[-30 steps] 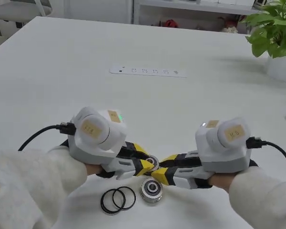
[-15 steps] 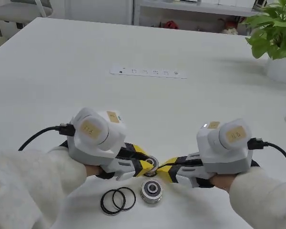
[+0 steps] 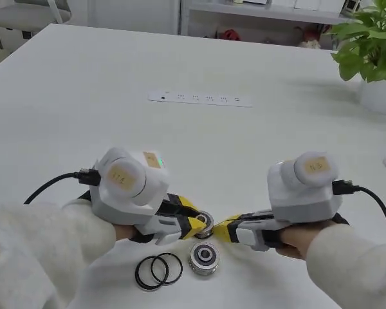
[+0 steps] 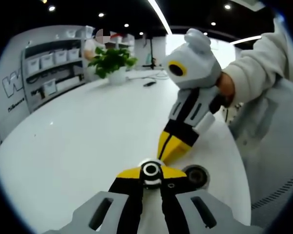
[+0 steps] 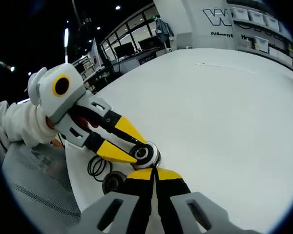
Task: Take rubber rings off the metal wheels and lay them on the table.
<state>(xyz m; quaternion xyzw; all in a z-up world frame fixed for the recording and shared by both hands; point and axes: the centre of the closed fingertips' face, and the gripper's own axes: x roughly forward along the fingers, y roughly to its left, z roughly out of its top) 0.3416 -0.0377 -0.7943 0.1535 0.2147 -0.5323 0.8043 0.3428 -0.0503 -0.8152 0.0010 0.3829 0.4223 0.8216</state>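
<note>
Head view: tabletop wheel (image 3: 204,256), bore upward

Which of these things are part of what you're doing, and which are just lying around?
Part of the job: left gripper, held wheel, right gripper, loose wheel, two rubber rings.
Just lying about: power strip, potted plant.

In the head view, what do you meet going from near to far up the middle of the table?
Loose metal wheel → small wheel pinched in the left claw → white power strip → shelf behind the table.
</note>
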